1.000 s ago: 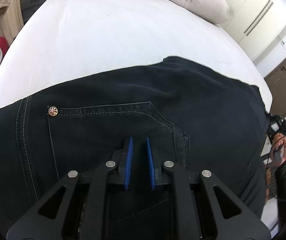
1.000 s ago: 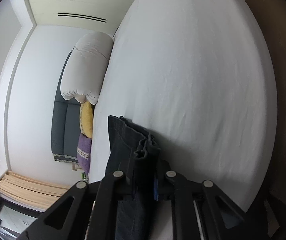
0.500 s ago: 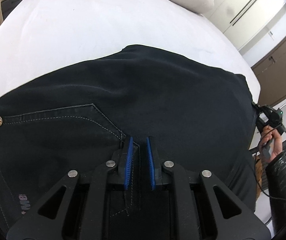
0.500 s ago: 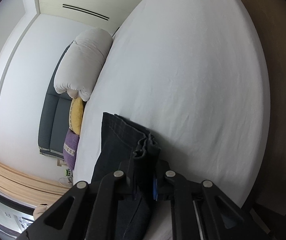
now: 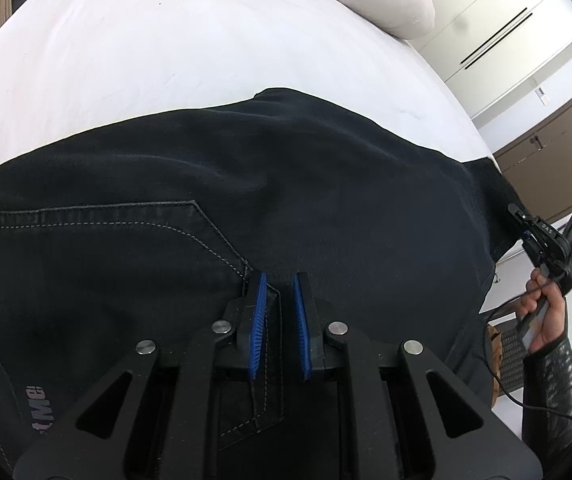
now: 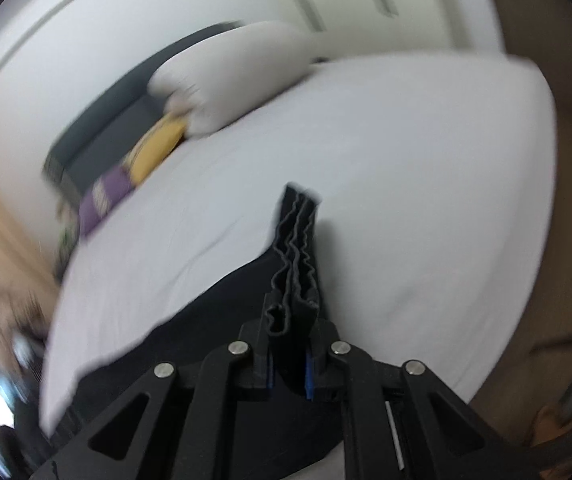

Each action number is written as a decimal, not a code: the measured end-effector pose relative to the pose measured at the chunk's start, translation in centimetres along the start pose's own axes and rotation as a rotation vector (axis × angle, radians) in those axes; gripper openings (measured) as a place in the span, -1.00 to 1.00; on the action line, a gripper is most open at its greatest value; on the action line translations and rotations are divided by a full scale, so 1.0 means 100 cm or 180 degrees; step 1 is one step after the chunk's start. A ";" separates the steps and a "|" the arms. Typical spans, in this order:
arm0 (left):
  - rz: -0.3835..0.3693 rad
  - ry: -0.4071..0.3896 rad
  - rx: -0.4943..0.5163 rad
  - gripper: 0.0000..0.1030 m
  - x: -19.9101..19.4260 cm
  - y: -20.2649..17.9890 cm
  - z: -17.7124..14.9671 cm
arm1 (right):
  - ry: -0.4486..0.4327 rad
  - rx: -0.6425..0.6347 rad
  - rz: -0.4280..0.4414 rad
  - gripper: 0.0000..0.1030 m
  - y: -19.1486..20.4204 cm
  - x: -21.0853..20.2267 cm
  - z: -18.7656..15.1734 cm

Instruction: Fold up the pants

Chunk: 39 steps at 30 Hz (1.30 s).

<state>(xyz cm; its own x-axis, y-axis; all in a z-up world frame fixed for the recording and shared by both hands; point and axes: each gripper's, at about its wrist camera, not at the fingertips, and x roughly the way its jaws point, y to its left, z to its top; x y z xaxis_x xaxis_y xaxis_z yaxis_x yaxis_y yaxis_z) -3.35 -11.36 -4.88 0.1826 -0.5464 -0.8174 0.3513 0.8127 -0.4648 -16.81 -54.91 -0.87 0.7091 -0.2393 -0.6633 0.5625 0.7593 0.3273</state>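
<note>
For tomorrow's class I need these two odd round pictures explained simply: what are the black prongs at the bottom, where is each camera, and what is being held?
No robot here: a person holds a two-fingered gripper in each hand, with a wide-angle camera on each looking along its fingers. The left camera shows the left gripper, its blue pads nearly shut on the dark pants near a back pocket. The pants lie spread on a white bed. At that picture's right edge, the right hand holds the other tool. The blurred right camera shows the right gripper clamped on the bunched leg hems.

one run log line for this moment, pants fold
left tool: shut on pants | right tool: shut on stacked hems | surface: white bed
</note>
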 end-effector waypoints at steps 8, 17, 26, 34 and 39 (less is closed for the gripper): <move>-0.0140 0.0016 -0.0213 -0.73 -0.003 0.009 0.005 | 0.0328 -0.2172 -0.0417 -0.77 0.121 0.016 -0.072; -0.0371 0.0043 -0.0396 -0.73 -0.002 0.000 0.018 | 0.0427 -0.2636 -0.0669 -0.77 0.125 0.045 -0.103; -0.0761 0.0181 -0.0435 -0.73 0.014 -0.035 0.033 | 0.0328 -0.2638 -0.0579 -0.77 0.131 0.035 -0.106; -0.1289 0.0149 -0.0797 0.80 0.026 -0.055 0.051 | 0.0082 -0.2896 -0.0351 -0.77 0.172 -0.006 -0.123; -0.1373 0.0245 -0.0841 0.84 0.032 -0.061 0.056 | 0.0098 -0.3144 -0.0084 -0.77 0.212 -0.023 -0.154</move>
<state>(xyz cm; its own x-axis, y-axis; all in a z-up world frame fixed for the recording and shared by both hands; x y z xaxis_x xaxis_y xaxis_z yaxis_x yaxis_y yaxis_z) 0.21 -19.24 -2.76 0.0006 -0.8350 -0.5502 0.1338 0.5453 -0.8275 -13.10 -28.92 -2.77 0.6820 -0.2583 -0.6842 -0.0397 0.9211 -0.3873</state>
